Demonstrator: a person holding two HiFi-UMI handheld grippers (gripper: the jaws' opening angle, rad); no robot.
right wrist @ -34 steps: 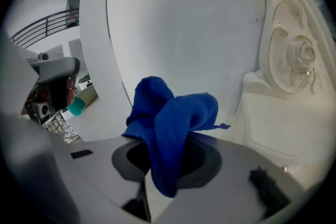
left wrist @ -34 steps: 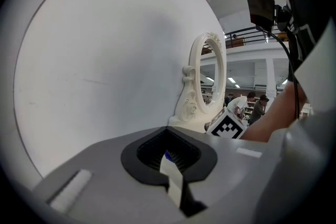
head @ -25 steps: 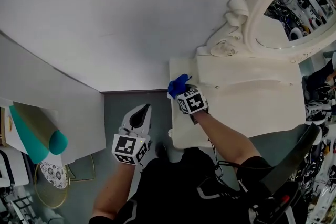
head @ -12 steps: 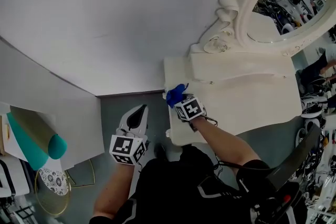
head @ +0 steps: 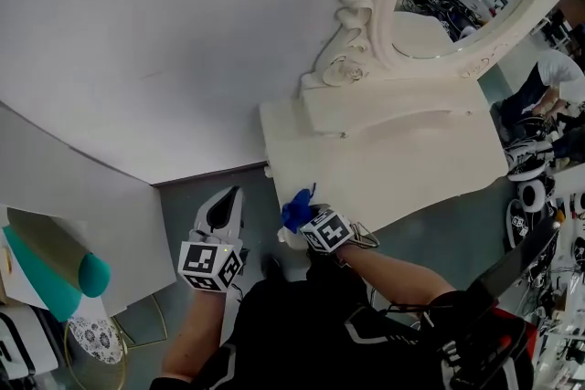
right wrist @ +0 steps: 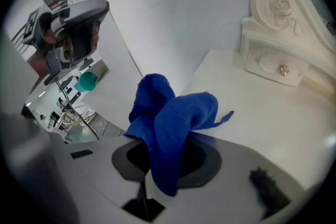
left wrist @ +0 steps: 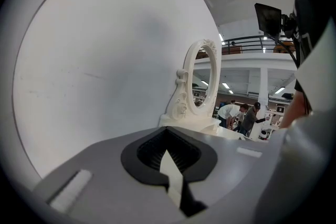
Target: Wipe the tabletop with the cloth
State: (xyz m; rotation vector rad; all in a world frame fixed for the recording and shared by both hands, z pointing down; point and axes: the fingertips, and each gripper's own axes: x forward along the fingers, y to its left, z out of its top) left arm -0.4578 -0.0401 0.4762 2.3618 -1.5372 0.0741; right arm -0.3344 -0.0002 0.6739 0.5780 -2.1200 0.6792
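Right gripper (head: 302,216) is clamped tight on the bunched-up blue cloth (head: 294,205), lower centre of frame, right at the near left corner of the white tabletop (head: 393,160). Left gripper (head: 222,213) hangs off the table at lower left, jaws pressed together, holding nothing.

Deep blue cloth (head: 296,207); cream-white dressing table (head: 402,164); teal cylinder (head: 57,266); white left gripper (head: 228,195), black-and-white square markers.

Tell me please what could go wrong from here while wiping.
The cloth is bunched in the right gripper, so the gripper itself may scrape the tabletop. The gripper sits at the table's near left corner, so a stroke could slip off the edge. Farther in, it might knock the small drawer.
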